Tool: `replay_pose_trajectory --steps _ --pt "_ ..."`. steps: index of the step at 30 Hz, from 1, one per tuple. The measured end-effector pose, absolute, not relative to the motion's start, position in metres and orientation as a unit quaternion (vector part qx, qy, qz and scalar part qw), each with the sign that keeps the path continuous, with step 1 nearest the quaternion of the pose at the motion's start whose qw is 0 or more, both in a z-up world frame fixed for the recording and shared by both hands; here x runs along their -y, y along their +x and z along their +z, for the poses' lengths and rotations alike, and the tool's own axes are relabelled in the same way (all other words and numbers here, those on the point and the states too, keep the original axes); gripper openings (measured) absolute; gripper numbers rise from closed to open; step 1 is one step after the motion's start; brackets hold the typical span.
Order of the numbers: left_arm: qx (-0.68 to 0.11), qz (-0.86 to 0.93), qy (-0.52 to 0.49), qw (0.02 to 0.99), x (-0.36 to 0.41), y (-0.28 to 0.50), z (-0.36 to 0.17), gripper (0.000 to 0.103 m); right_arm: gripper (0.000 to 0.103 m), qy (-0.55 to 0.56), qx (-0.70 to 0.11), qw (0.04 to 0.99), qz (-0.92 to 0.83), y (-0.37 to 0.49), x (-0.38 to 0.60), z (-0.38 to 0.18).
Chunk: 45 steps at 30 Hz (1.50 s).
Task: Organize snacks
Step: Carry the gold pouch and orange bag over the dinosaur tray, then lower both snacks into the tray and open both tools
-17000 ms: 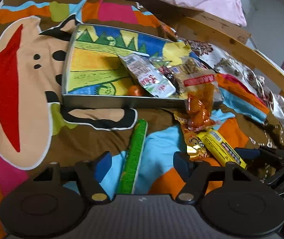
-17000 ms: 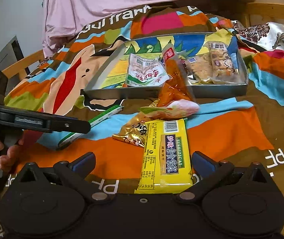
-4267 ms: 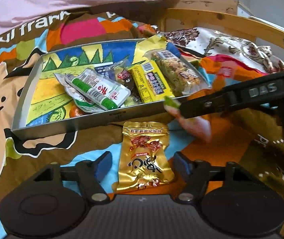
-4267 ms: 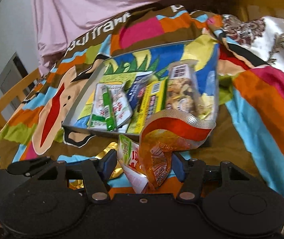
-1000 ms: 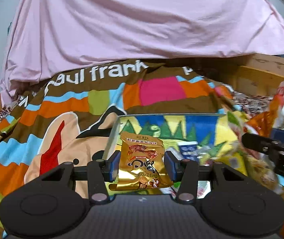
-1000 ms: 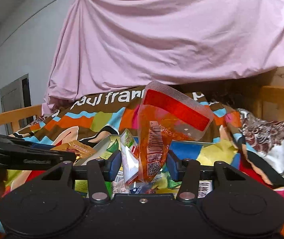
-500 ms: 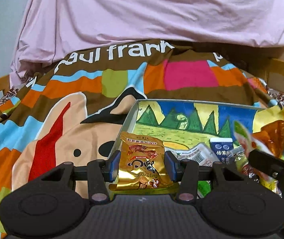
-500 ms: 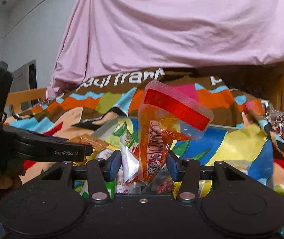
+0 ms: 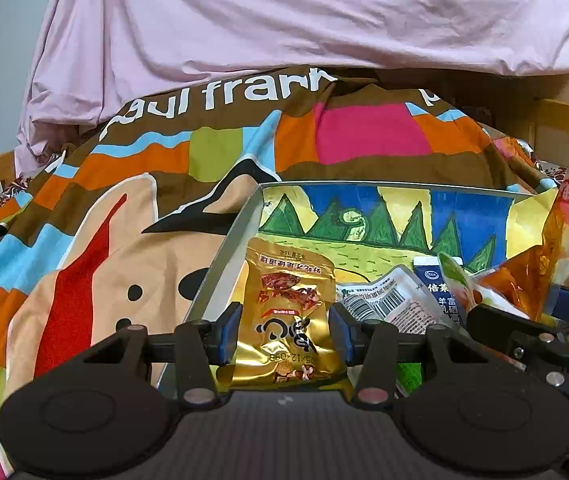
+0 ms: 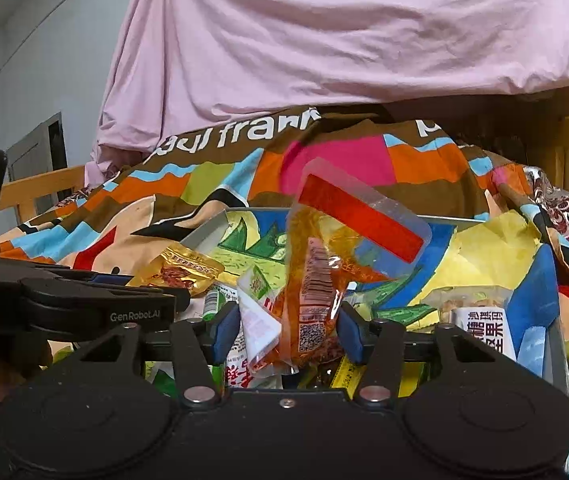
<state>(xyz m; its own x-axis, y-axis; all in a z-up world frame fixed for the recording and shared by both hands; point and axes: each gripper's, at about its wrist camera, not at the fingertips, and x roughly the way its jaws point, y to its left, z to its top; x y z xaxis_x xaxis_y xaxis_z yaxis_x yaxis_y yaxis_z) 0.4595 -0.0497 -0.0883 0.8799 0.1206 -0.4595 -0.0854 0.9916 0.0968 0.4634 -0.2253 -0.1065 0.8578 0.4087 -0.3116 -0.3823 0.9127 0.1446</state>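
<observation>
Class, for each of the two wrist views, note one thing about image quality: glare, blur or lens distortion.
Left wrist view: sharp; glare streaks the gold snack packet in the left gripper; fisheye bends the tray rim and blackens the corners. Right wrist view: the orange packet between the right gripper's opening jaws is smeared at its top edge; the background stays crisp.

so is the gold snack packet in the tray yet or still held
Still held: the gold snack packet sits pinched between the left tongs' blue pads, hanging over the near left corner of the tray.
</observation>
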Motion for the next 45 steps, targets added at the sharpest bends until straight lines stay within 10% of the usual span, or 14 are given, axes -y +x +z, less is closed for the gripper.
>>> replay_pose_trajectory --steps 12,34,45 --pt "-0.238 0.056 0.033 0.969 0.050 0.457 -0.093 0.054 0.068 0.043 -0.165 0.965 0.201 0.463 0.227 -0.106" --pt "-0.211 0.082 -0.036 0.973 0.029 0.421 -0.073 0.098 0.099 0.028 -0.082 0.982 0.165 0.427 0.248 -0.056" --pt "-0.162 0.073 -0.069 0.982 0.027 0.366 -0.013 0.102 0.102 0.045 -0.050 0.988 0.139 0.366 0.268 0.005"
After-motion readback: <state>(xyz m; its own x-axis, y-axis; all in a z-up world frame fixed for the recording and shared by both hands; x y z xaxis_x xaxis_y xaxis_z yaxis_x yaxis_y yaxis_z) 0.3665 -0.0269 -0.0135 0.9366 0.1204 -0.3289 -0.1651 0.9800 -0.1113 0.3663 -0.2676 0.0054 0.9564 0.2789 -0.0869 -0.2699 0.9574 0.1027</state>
